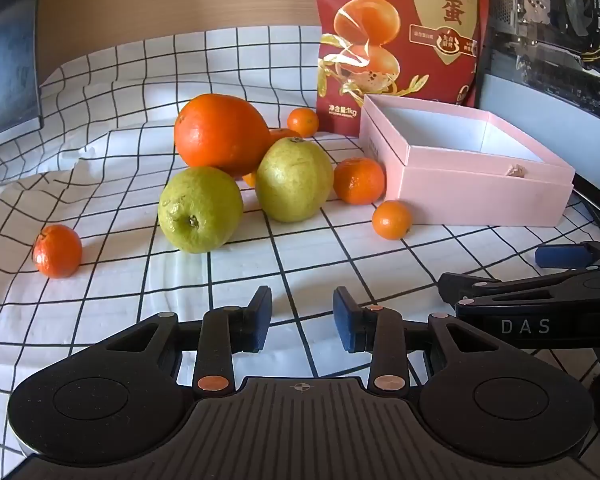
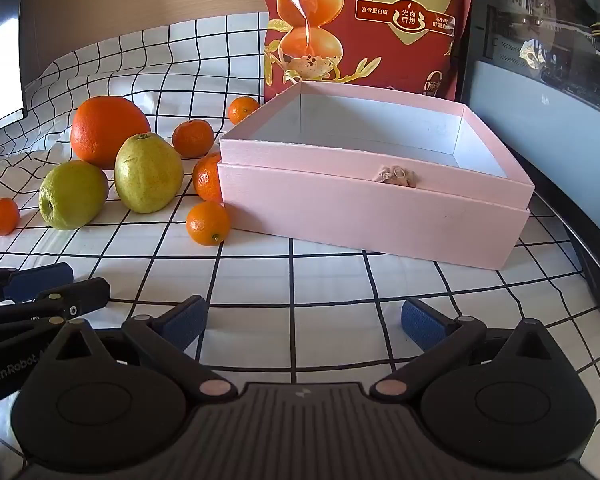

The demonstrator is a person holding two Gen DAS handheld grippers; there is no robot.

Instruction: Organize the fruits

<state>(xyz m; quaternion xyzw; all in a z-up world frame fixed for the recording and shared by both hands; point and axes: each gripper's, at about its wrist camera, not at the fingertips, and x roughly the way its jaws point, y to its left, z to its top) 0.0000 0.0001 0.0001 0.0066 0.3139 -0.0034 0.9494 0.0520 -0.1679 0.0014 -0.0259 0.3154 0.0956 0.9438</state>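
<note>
On the checked cloth, 1 large orange, 2 yellow-green pears and several small mandarins cluster left of the open pink box. The nearer pear lies tipped, stem end facing the camera. The left gripper has its fingers narrowly parted and empty; the right gripper has its fingers wide and empty.

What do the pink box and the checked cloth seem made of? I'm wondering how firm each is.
Pink box: probably rigid paperboard with a matte, faintly textured finish; straight walls, crisp edges, white lining. Checked cloth: likely thin woven fabric; it wrinkles and folds at the back.
</note>
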